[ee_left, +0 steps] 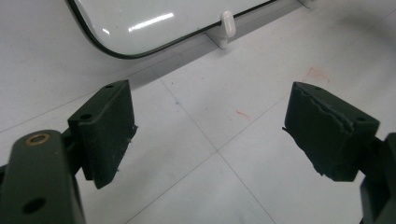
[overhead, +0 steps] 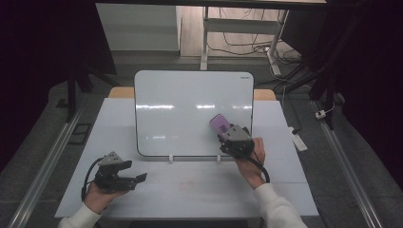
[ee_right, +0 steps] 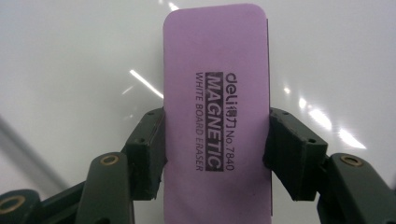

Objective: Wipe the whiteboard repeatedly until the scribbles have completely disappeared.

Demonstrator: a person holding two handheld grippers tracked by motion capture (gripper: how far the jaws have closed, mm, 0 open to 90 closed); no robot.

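A white whiteboard (overhead: 190,109) leans upright on small white clips at the back of the table. My right gripper (overhead: 227,131) is shut on a purple magnetic whiteboard eraser (overhead: 220,125), holding it against the board's lower right part. In the right gripper view both pads (ee_right: 149,154) press on the long sides of the eraser (ee_right: 217,93), its printed face towards the camera, with the glossy board (ee_right: 70,70) behind it. My left gripper (overhead: 135,179) rests low over the table at the front left, open, with nothing between its pads (ee_left: 109,130).
The white table (overhead: 190,190) has faint red marks (ee_left: 317,73) near its middle. A white clip (ee_left: 226,25) holds the board's bottom edge (ee_left: 154,44). Beyond the table stand desk legs with cables on the floor (overhead: 247,47), and a power strip (overhead: 299,140) lies at the right.
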